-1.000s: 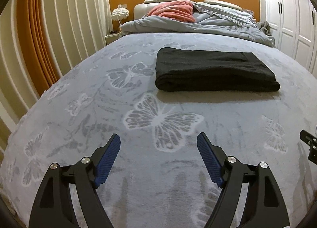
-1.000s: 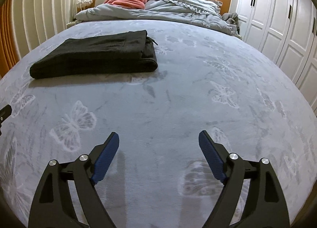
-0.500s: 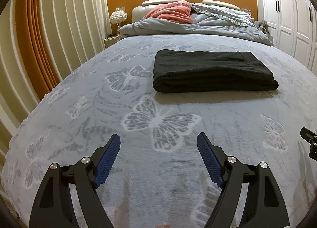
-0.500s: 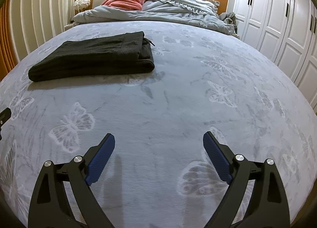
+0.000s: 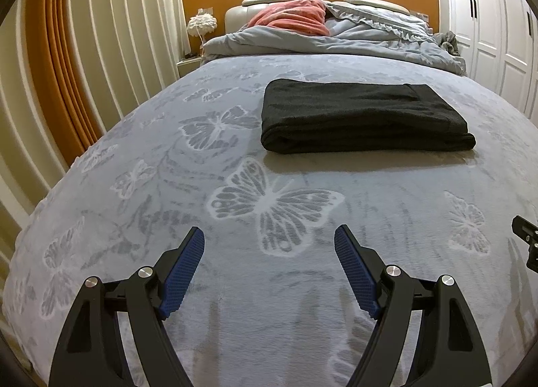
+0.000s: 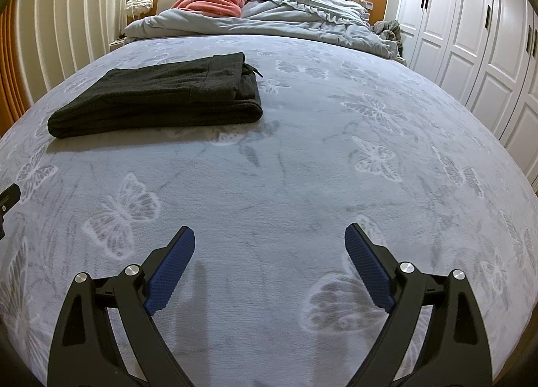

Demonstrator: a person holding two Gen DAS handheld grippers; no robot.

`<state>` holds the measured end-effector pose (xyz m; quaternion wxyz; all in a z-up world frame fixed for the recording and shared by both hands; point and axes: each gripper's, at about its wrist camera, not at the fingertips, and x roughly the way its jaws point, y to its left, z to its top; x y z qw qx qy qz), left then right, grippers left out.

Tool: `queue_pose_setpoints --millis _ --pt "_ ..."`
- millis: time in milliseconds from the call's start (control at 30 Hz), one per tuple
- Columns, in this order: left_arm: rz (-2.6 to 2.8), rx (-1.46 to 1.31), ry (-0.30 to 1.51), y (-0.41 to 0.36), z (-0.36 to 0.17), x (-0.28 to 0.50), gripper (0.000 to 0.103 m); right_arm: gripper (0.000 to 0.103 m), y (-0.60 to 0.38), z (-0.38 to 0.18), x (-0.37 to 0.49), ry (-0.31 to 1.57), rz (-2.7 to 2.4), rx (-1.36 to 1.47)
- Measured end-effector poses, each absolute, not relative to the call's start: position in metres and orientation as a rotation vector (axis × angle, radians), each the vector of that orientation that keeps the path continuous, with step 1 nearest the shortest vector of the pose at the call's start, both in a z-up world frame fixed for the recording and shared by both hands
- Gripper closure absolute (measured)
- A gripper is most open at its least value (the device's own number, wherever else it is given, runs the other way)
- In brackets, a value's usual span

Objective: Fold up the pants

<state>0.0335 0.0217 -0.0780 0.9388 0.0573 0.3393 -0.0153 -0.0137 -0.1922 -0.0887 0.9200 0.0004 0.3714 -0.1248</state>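
The dark grey pants lie folded into a flat rectangle on the bed's grey butterfly blanket; they also show in the right wrist view, at the upper left, with a drawstring at the right end. My left gripper is open and empty, above the blanket well short of the pants. My right gripper is open and empty, to the right of and nearer than the pants.
A bunched pale blue duvet and a pink blanket lie at the head of the bed. Curtains hang on the left, white wardrobe doors stand on the right. A white lamp stands by the headboard.
Both grippers have drawn back slightly and tilted, so the pants sit a little lower in view. The right gripper has opened slightly wider. The pants have not moved.
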Motion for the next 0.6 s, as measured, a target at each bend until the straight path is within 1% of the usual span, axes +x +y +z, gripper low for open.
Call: queue_pose_setpoints --millis 167,267,467,600 --pt "-0.014 0.124 0.684 0.021 -0.078 0.033 0.026 0.014 -0.192 -0.089 -0.014 0.763 -0.257 0.0" --pt "-0.007 0.138 0.672 0.019 -0.078 0.031 0.022 0.014 -0.192 -0.088 -0.014 0.763 -0.257 0.0" --pt "-0.022 0.152 0.618 0.016 -0.073 0.022 0.022 0.014 -0.192 -0.088 -0.014 0.763 -0.257 0.0" --pt "-0.003 0.136 0.619 0.019 -0.072 0.022 0.022 0.013 -0.192 -0.089 -0.014 0.763 -0.256 0.001"
